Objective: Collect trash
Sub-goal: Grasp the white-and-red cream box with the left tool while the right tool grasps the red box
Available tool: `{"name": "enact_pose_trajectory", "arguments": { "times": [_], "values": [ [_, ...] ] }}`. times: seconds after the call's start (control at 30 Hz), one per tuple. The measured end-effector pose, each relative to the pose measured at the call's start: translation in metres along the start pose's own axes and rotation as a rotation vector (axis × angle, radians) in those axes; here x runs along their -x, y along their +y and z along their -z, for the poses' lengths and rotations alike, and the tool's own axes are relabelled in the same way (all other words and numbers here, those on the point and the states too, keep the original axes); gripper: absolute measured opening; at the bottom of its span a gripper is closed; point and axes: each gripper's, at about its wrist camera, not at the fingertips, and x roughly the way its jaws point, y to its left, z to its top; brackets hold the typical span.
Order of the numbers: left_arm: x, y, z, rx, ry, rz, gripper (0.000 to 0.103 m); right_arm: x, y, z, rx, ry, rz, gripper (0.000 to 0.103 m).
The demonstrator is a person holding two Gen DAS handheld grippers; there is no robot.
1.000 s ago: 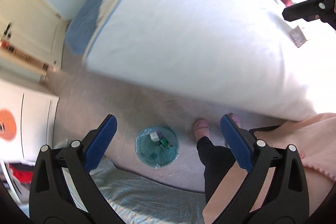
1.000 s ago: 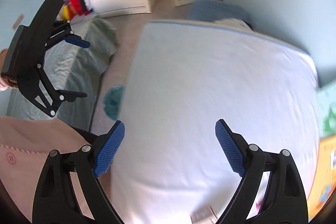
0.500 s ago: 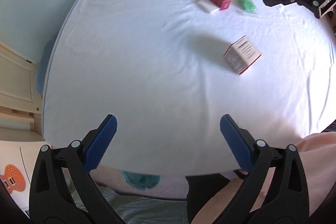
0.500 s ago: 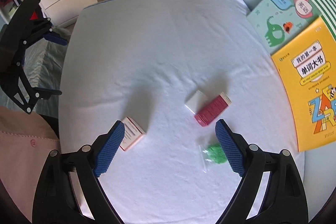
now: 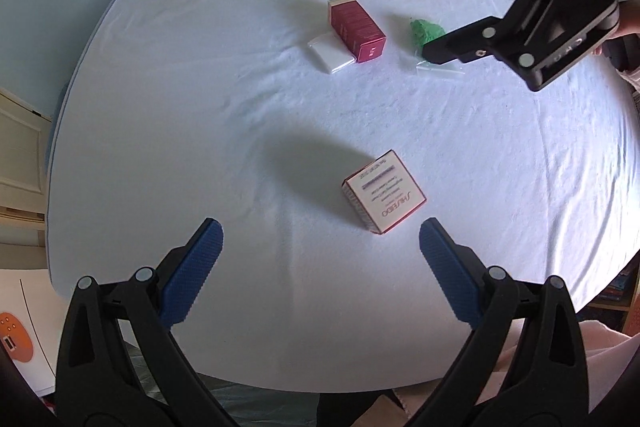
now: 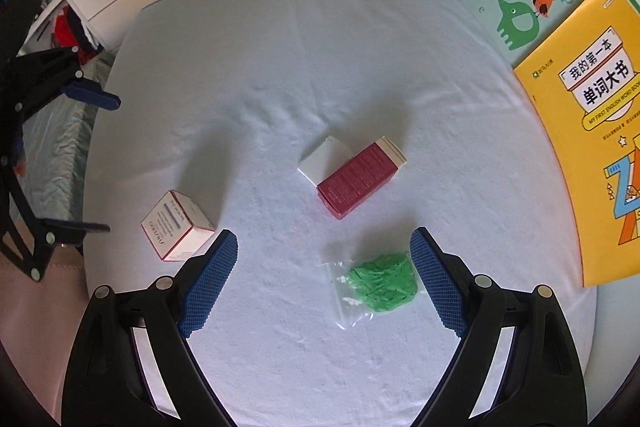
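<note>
Green crumpled stuff in a clear plastic bag [image 6: 376, 287] lies between the right gripper [image 6: 324, 281]'s spread jaws — nearest; left gripper [image 5: 320, 267], also released, faces the white red-edged carton [image 5: 383, 191].

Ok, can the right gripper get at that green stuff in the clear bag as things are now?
Probably yes. The right gripper is open, and the green bag lies just ahead between its fingers on the white sheet, nothing on top. The red box lies beyond it, apart.
</note>
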Motion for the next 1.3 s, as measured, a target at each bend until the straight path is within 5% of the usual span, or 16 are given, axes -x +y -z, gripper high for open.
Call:
{"name": "enact_pose_trajectory", "arguments": {
  "times": [0.43, 0.5, 0.57, 0.67, 0.83, 1.3],
  "values": [
    [-0.043, -0.020, -0.031, 0.073, 0.033, 0.051, 0.094, -0.063, -0.038, -0.033, -0.074, 0.109, -0.112, 0.083],
    [-0.052, -0.018, -0.031, 0.094, 0.047, 0.054, 0.084, -0.068, -0.041, -0.034, -0.072, 0.119, -0.117, 0.069],
    [-0.061, -0.015, -0.031, 0.114, 0.078, 0.077, 0.062, -0.071, -0.045, -0.032, -0.083, 0.133, -0.132, 0.053],
    [-0.066, -0.014, -0.025, 0.117, 0.094, 0.112, 0.041, -0.068, -0.047, -0.029, -0.093, 0.126, -0.140, 0.043],
    [-0.061, -0.010, -0.014, 0.099, 0.076, 0.106, 0.040, -0.057, -0.052, -0.022, -0.092, 0.121, -0.113, 0.029],
    [-0.023, 0.005, -0.003, 0.039, 0.015, 0.031, 0.040, 0.005, -0.041, -0.007, -0.063, 0.044, -0.066, 0.028]
  ]
}}
